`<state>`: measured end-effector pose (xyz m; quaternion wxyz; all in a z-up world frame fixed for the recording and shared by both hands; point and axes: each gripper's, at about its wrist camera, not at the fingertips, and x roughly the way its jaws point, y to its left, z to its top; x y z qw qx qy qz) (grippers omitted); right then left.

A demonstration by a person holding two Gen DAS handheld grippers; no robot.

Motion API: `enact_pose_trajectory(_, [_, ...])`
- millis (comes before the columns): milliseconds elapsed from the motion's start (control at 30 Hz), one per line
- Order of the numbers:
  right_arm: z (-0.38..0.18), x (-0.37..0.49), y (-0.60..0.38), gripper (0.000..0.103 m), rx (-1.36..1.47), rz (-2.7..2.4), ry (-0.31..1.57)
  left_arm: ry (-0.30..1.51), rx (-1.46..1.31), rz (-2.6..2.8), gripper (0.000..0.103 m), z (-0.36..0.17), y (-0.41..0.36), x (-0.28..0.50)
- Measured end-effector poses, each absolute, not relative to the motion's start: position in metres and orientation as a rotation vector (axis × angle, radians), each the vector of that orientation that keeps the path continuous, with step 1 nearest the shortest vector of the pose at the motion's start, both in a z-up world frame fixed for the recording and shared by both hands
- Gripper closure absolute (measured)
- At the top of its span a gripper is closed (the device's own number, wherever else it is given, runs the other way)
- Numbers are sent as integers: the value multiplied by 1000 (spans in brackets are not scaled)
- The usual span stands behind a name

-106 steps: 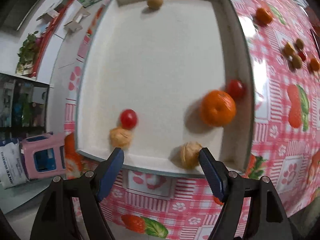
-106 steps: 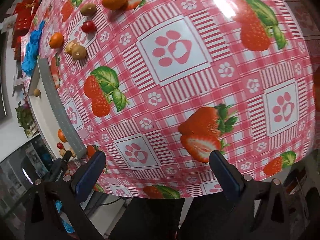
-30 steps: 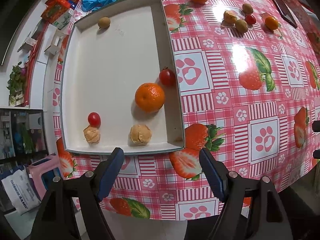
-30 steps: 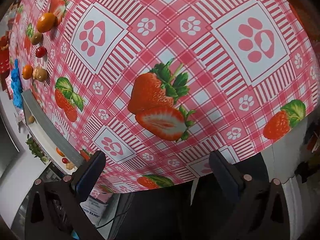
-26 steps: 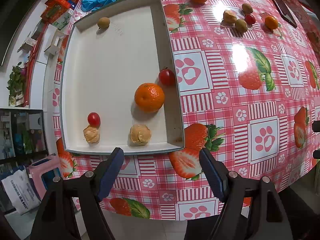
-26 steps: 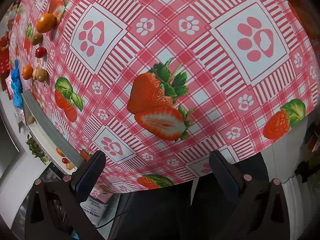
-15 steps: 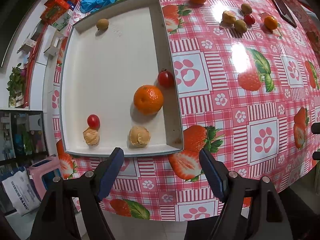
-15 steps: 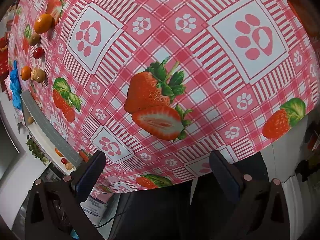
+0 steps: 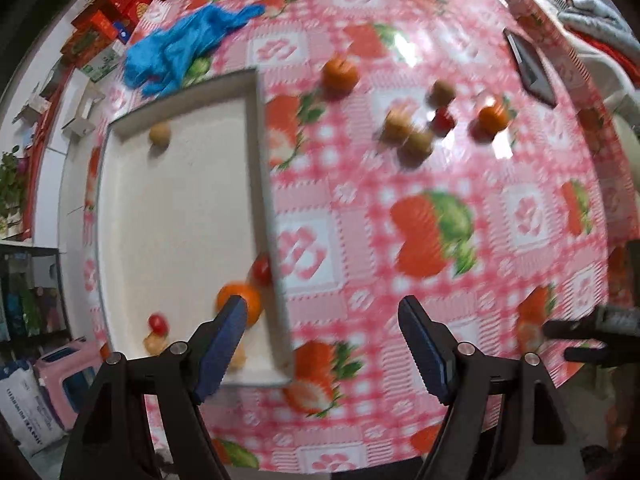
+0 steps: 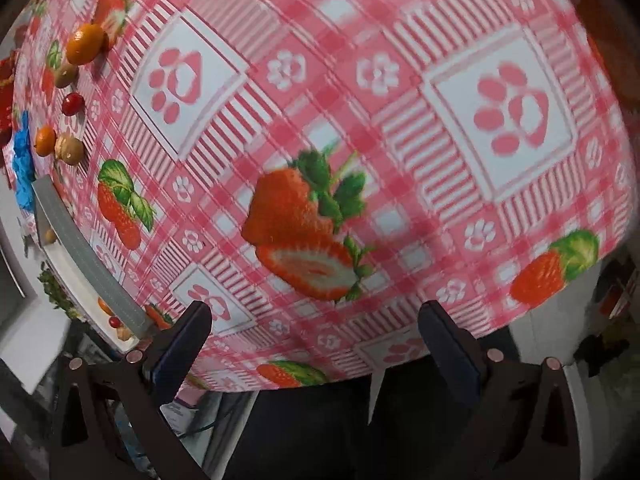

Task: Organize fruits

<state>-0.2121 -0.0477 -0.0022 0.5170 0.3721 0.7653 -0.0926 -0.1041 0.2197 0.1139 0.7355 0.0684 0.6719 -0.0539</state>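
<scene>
Your left hand-held gripper (image 9: pixel 320 336) hung wide open and empty; six fruits lay in the tray (image 9: pixel 262 184), six more waited at two o'clock on the worktop (image 9: pixel 520 216).

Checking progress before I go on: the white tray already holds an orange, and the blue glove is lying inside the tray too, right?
Not quite. The white tray does hold an orange, but the blue glove lies on the tablecloth outside the tray, beyond its far corner. The left wrist view shows this.
</scene>
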Motion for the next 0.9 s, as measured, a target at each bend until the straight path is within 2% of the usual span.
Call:
enact_pose_trajectory(167, [9, -187, -55, 0, 745, -197, 1804, 1482, 93, -149, 24, 110, 197, -76])
enact_pose_trajectory(367, [21, -153, -59, 0, 587, -146, 1761, 1567, -33, -169, 24, 79, 178, -46])
enact_pose_trajectory(600, [41, -105, -38, 0, 252, -40, 1657, 1575, -151, -100, 24, 50, 164, -15])
enact_pose_trajectory(767, [46, -82, -26, 0, 141, 16, 1606, 1569, -193, -30, 25, 32, 161, 1])
enact_pose_trajectory(833, [48, -74, -20, 0, 114, 41, 1580, 1556, -212, -9, 33, 30, 160, 5])
enact_pose_trajectory(900, [51, -64, -15, 0, 83, 65, 1552, 1569, -217, -9, 51, 26, 160, 7])
